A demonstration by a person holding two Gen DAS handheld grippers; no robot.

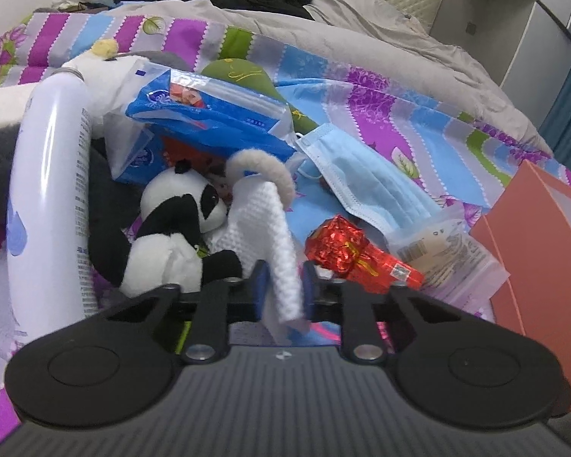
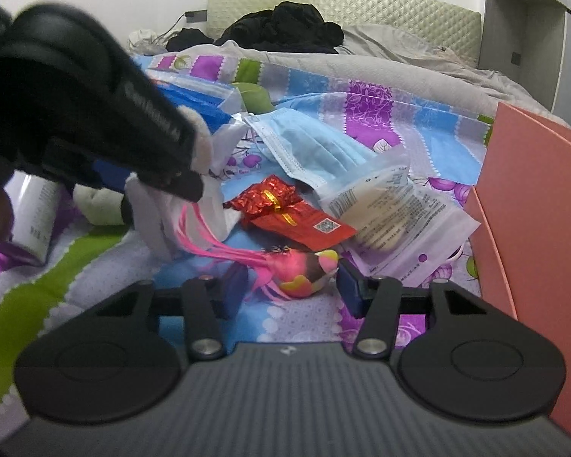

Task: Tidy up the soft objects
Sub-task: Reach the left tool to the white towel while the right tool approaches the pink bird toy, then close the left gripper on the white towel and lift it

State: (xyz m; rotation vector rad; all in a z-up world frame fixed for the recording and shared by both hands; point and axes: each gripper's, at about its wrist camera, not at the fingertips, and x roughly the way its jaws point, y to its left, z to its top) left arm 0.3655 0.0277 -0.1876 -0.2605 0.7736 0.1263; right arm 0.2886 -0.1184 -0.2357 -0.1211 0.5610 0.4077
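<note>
I see a white waffle-weave cloth [image 1: 281, 251] hanging limp and pinched between my left gripper's [image 1: 283, 285] fingers, a fuzzy beige ring [image 1: 262, 167] at its top. Just beside it a panda plush [image 1: 179, 228] sits on the striped bedspread. A pink feathered toy bird [image 2: 304, 270] lies between my right gripper's [image 2: 291, 285] spread fingers.
</note>
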